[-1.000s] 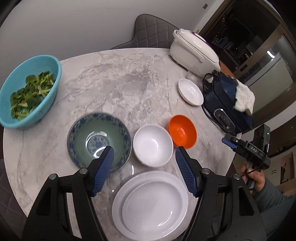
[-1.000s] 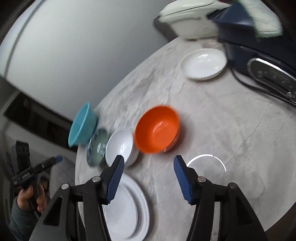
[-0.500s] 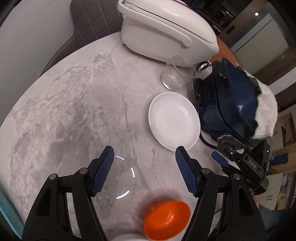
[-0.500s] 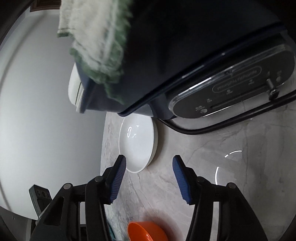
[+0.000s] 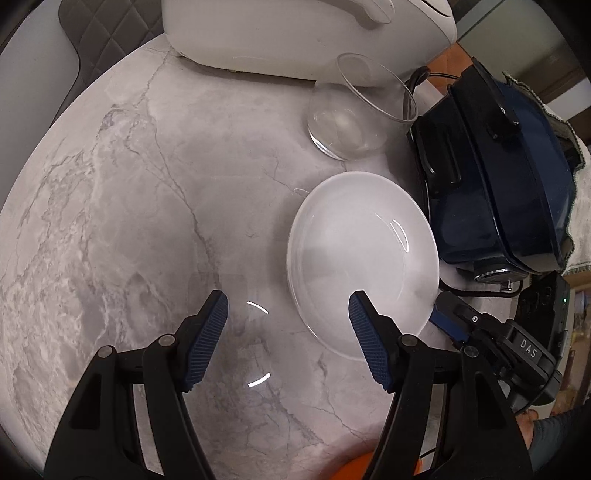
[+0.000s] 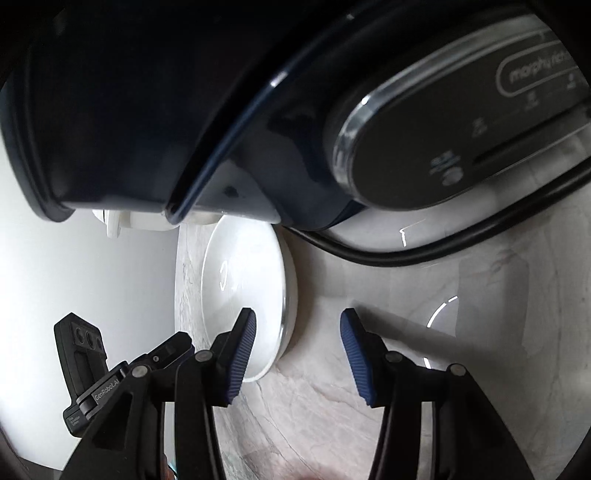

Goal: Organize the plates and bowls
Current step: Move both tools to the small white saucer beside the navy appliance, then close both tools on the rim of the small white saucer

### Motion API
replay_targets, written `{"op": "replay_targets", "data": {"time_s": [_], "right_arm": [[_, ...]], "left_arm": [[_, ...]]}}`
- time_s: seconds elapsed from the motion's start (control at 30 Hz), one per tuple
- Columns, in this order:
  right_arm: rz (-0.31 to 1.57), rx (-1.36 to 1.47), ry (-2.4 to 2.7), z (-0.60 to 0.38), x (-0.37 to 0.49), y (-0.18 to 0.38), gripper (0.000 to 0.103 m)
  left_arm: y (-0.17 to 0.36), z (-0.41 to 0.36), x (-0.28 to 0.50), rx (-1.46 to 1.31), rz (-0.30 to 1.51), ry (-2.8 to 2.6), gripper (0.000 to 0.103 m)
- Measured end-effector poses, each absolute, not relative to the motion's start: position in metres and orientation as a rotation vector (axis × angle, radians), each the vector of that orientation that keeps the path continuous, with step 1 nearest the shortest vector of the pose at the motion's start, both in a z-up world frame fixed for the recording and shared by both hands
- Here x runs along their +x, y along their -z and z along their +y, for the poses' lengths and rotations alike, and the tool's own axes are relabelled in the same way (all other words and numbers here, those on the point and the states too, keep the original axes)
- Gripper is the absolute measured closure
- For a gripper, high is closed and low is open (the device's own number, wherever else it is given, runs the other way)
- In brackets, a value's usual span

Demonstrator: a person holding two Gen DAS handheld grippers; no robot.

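Observation:
A small white plate [image 5: 364,258] lies flat on the grey marble table [image 5: 129,221], close beside a dark blue appliance [image 5: 495,173]. My left gripper [image 5: 288,306] is open above the table, its right finger over the plate's near-left rim. My right gripper [image 6: 297,319] is open and low at the plate's [image 6: 243,280] edge, with its left finger over the plate and its right finger beside it on the table. It also shows in the left wrist view [image 5: 448,317] at the plate's right rim. An orange bowl's rim [image 5: 354,470] peeks in at the bottom.
A white rice cooker [image 5: 295,33] stands at the back. A clear glass [image 5: 354,110] lies tipped between it and the plate. The blue appliance [image 6: 184,92] and its black cable [image 6: 424,254] crowd the plate's far side. A grey chair [image 5: 107,40] stands behind the table.
Both grippers have moved in from the bowls towards the small white plate. The plate looms larger in both views, and the right gripper has reached its rim.

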State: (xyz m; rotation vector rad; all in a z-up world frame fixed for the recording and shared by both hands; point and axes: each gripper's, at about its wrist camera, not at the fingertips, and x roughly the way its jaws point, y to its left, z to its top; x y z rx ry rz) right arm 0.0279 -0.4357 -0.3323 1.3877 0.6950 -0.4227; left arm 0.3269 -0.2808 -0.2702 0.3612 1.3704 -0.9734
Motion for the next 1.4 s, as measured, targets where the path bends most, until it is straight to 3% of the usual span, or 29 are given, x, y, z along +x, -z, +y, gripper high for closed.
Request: {"op": "replay_targets", "data": {"time_s": [0.13, 0.23, 0.4, 0.47, 0.7, 0.83, 0.93, 1.4], "right_arm": [[0.680, 1.375, 0.433, -0.429, 0.030, 0.331, 0.051], [0.672, 1.368, 0.440, -0.430, 0.031, 0.331, 0.051], [0.681, 1.365, 0.430, -0.428, 0.036, 0.330, 0.055], [0.696, 1.365, 0.414, -0.427, 0.035, 0.330, 0.060], [0.690, 1.394, 0.411, -0.421, 0.036, 0.335, 0.069], [0.690, 1.406, 0.427, -0.418, 0.036, 0.338, 0.087], [0.686, 1.414, 0.436, -0.416, 0.033, 0.340, 0.090], [0.699, 1.392, 0.435, -0.414, 0.022, 0.336, 0.090]], "left_arm": [[0.273, -0.287, 0.335, 0.336, 1.375, 1.012, 0.038], [0.278, -0.295, 0.335, 0.354, 1.385, 1.030, 0.053], [0.286, -0.302, 0.334, 0.351, 1.412, 1.052, 0.058], [0.289, -0.306, 0.333, 0.363, 1.424, 1.058, 0.068], [0.300, -0.315, 0.328, 0.375, 1.456, 1.054, 0.075], [0.304, -0.316, 0.328, 0.392, 1.455, 1.023, 0.087], [0.306, -0.314, 0.329, 0.383, 1.462, 1.016, 0.093], [0.308, -0.324, 0.314, 0.447, 1.458, 0.967, 0.097]]}}
